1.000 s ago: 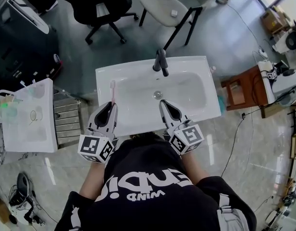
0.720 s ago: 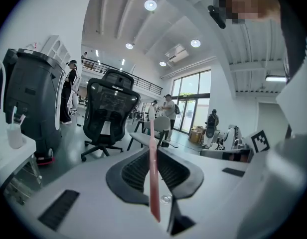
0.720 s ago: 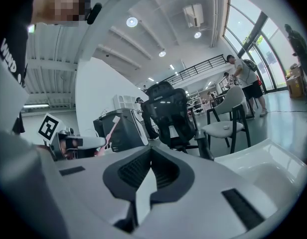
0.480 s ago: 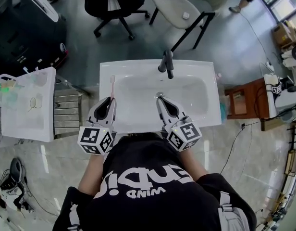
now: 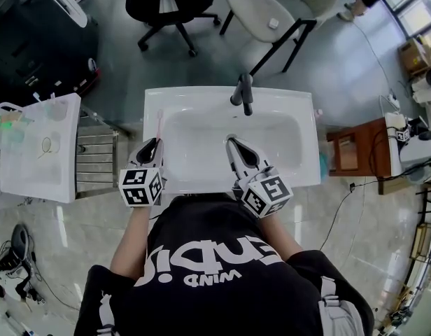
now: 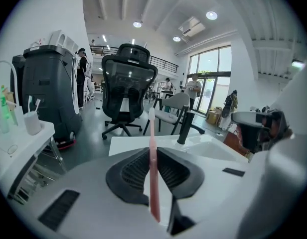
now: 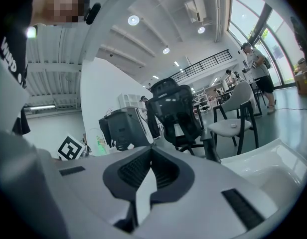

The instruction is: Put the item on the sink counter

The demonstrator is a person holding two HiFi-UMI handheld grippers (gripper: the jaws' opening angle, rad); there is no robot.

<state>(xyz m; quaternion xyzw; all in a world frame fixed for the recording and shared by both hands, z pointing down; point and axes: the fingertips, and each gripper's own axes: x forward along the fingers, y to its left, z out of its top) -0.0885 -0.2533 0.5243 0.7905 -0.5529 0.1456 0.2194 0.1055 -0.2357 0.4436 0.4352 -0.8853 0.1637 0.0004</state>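
A pink toothbrush (image 5: 159, 126) sticks out of my left gripper (image 5: 153, 144), which is shut on its handle (image 6: 152, 173) over the left rim of the white sink counter (image 5: 303, 121). The brush head points away from me, toward the far left corner of the counter. My right gripper (image 5: 232, 141) is shut with nothing in it, held over the basin in front of the drain. The black faucet (image 5: 242, 93) stands at the back middle of the sink, and in the left gripper view the faucet (image 6: 185, 127) shows right of the brush.
A white side table (image 5: 37, 152) with a cup and small items stands left of the sink, with a metal rack (image 5: 96, 163) between them. A black office chair (image 5: 166, 2) and a beige chair (image 5: 271, 12) stand behind. A wooden stand (image 5: 352, 145) is at the right.
My left gripper has tilted up more steeply and drawn slightly left with the toothbrush still in it. The right gripper has hardly moved.
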